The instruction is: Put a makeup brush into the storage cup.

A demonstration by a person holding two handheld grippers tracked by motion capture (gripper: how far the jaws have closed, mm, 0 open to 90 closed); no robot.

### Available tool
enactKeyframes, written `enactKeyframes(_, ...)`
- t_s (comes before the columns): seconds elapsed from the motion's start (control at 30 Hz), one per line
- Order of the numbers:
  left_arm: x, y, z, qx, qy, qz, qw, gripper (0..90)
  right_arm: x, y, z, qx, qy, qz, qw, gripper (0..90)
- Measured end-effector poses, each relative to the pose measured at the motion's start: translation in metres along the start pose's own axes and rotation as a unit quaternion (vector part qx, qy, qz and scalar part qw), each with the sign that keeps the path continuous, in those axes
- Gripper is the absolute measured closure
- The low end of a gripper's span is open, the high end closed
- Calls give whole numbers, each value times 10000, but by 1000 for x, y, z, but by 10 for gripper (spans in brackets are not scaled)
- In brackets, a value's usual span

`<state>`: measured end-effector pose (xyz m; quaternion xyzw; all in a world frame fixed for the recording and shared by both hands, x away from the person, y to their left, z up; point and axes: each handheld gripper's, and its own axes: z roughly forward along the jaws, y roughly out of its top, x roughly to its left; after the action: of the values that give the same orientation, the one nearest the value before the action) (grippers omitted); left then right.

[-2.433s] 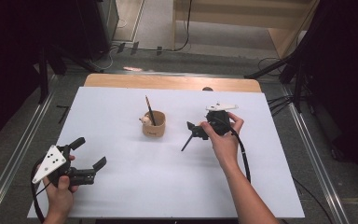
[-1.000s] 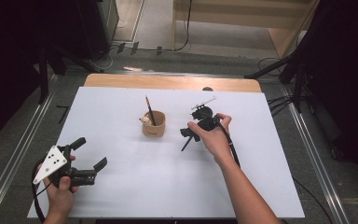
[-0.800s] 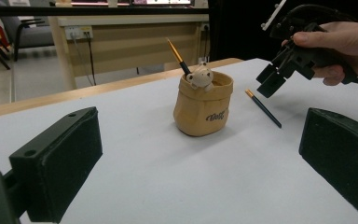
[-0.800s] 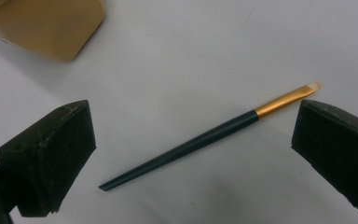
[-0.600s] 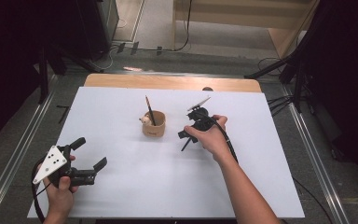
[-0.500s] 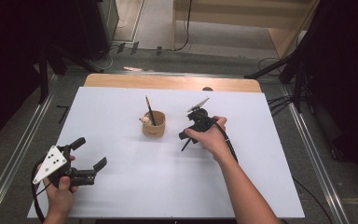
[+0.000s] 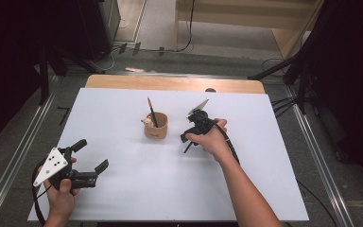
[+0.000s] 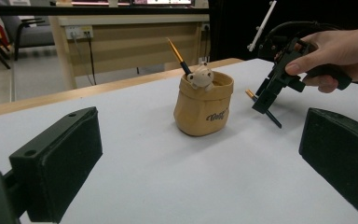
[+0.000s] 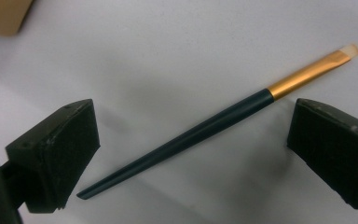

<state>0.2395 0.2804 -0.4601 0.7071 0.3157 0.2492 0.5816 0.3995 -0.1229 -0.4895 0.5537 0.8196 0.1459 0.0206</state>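
Note:
A tan pouch-shaped cup stands at the table's middle, with a small bear figure on its rim and a dark brush leaning inside. A second dark brush with a gold ferrule lies flat on the white table just right of the cup. My right gripper points down over this brush, open, one jaw on each side of it and no contact. My left gripper hovers open near the front left corner, aimed at the cup, nothing between its pads.
The white table has a bare wooden strip along its far edge. Metal rails run along both sides, and cables lie on the floor beyond. The right forearm reaches in from the bottom centre.
My right gripper has moved left toward the cup and tipped downward, so its open jaws now straddle the brush on the table. The left gripper has stayed put.

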Motion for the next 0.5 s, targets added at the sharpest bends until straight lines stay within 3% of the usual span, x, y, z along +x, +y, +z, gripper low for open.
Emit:
enactKeyframes(0.27,0,0,0,-4,-4,-5,10000,0,10,2,2,192,-503,-225,9983,93)
enactKeyframes(0.5,-1,0,0,-4,-8,-10,10000,0,9,4,2,242,-514,-219,9981,107)
